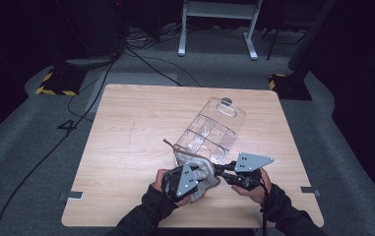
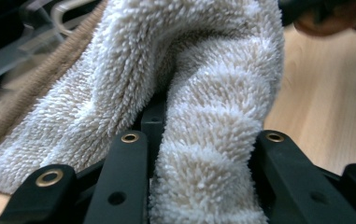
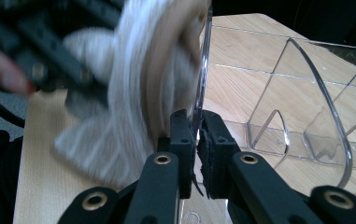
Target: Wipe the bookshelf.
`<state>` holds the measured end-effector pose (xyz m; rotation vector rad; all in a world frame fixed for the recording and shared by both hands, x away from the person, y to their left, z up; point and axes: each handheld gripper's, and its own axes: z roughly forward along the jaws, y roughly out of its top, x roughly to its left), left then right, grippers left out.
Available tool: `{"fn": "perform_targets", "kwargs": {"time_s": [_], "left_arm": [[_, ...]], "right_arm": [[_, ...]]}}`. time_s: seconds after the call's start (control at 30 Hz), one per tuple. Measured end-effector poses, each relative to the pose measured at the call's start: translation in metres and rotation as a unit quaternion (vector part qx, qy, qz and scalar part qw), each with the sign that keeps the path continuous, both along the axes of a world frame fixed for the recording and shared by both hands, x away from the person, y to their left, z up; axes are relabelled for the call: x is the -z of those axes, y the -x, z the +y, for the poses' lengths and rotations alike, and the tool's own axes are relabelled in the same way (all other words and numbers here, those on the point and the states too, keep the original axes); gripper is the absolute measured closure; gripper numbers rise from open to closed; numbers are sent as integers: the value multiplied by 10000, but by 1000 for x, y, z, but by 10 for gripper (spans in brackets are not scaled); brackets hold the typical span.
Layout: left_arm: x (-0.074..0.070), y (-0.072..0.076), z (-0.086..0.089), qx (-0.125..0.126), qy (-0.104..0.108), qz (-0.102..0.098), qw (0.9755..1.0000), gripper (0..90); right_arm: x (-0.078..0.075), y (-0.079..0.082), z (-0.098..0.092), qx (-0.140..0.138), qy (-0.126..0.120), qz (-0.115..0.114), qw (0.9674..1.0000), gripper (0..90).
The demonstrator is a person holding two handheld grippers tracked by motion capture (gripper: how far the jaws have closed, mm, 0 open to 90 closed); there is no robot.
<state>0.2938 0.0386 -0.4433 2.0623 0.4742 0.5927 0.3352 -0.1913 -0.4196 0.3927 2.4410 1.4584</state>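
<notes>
1. Terry cloth, a cream towel, is clamped as a thick fold in the left gripper at the table's near edge

2. Clear plastic organizer is pinched by its near wall in the right gripper, jaws nearly shut

3. Wiping or stuffing is judged underway; next, the towel must be pushed into a compartment

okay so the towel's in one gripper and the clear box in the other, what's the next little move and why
Probably lift the towel over the near wall and lower it into the clear organizer. The left hand-held gripper pinches a fold of it right beside that wall, while the right hand-held gripper clamps the wall's edge, steadying the box.
</notes>
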Motion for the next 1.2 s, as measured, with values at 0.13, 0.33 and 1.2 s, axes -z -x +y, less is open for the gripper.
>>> {"fn": "perform_targets", "kwargs": {"time_s": [0.13,0.33,1.2], "left_arm": [[7,-2,-3,78,-43,35,10000,680],[35,-15,6,-6,-726,265,9970,685],[6,-52,70,-1083,94,384,9933,668]], "right_arm": [[0,0,-1,18,2,3,10000,846],[1,-1,-2,9,-17,8,10000,847],[2,-3,-5,12,-21,52,10000,840]]}}
